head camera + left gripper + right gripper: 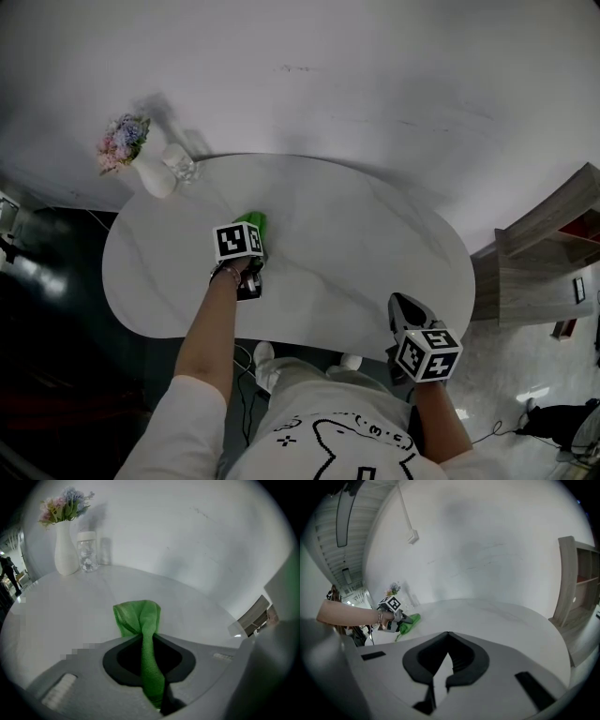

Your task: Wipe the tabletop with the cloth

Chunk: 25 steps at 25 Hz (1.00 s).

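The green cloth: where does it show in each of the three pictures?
Head view: cloth left of middle of the table.
Left gripper view: centre, clamped between the jaws.
Right gripper view: small, at left.
Shared landmark: the flower vase beyond it.

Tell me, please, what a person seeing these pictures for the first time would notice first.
The bright green cloth stands out, pinched in the left gripper on the white oval tabletop. A white vase of pastel flowers stands at its far left edge.
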{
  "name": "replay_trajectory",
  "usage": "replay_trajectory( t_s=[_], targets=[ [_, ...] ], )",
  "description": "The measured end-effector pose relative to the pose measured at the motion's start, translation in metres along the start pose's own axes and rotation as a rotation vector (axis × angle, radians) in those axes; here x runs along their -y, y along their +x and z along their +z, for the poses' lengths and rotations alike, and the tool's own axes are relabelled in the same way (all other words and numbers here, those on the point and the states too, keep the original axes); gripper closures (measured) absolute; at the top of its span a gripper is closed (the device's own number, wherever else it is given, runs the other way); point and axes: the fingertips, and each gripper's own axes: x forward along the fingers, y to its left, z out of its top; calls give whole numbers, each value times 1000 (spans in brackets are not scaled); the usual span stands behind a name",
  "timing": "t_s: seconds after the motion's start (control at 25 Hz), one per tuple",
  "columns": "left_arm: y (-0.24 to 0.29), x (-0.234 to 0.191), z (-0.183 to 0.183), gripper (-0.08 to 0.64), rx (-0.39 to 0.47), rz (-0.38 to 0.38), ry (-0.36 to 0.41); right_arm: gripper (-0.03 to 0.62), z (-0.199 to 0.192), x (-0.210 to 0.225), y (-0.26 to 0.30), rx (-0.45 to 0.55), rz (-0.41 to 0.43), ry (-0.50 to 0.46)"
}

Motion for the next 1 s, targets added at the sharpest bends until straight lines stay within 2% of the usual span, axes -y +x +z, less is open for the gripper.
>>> replay_trajectory(
  t_s=[1.0],
  targets=[
    [12,87,-14,506,-33,-49,82,598,-3,37,-25,29,-27,44]
  ],
)
